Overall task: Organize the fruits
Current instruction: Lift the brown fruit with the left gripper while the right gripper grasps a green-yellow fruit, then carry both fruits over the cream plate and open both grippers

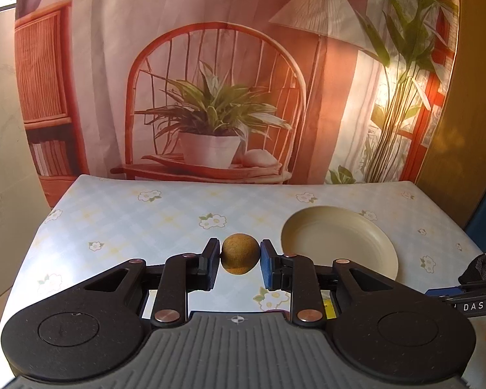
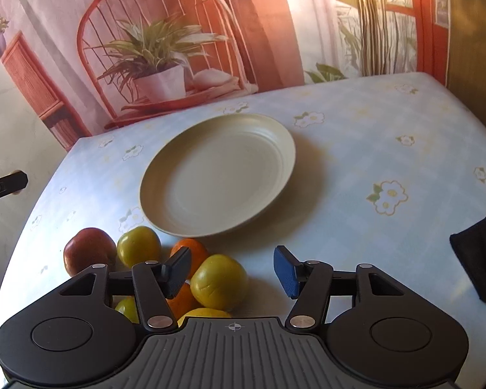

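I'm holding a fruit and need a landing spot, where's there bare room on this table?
The plate is bare inside. Tablecloth right of and behind the plate is free. It is crowded at the near left, where the red apple, green fruit and oranges cluster.

Left claw (image 1: 239, 264): level, fingers pointing forward, both pads pressed against the sides of a brown round fruit (image 1: 240, 253) held above the desk. Right claw (image 2: 233, 272): tilted downward, fingers spread wide, nothing between its pads.
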Available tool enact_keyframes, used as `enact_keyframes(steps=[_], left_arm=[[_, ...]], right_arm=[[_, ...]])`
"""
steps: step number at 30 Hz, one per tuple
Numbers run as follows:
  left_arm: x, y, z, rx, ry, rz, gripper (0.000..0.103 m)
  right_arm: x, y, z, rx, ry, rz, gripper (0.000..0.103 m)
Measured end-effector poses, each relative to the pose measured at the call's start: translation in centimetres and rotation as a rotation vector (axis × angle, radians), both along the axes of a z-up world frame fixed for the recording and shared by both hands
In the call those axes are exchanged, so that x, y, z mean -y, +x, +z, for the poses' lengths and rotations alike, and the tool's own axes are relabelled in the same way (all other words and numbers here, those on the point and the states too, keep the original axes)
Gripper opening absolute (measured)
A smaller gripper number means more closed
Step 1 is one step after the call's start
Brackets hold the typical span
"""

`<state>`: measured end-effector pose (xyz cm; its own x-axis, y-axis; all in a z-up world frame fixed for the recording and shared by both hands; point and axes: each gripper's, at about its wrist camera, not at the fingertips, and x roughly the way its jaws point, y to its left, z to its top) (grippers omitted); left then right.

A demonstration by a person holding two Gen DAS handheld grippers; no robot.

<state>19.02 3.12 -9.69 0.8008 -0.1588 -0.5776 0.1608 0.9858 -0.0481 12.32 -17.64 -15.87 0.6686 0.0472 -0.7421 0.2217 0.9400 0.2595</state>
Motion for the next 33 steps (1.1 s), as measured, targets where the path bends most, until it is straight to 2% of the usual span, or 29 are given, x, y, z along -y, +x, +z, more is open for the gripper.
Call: enact_keyframes(steps=[6,17,26,33], left_arm=[[0.9,1.1,-1.0,-0.022,0.010,-0.038,0.028],[1.8,2.2,-1.8,-0.058,0.019,-0.063,0.028],[2.6,3.0,-2.1,-0.085,0.020,-0.091,0.028],[4.0,3.6,-2.1,-0.087,0.024,-0.135,0.028]], right_arm=[[-0.7,1.0,-1.0,-0.053,0.038,0.024,0.047],[0.4,1.7,-2.8,-0.114,0.146,0.009,0.044],[0.7,1.3,-2.7,-0.098,0.152,0.010,0.043],[2.5,1.2,-1.1,-0.057,0.119,0.007,0.043]])
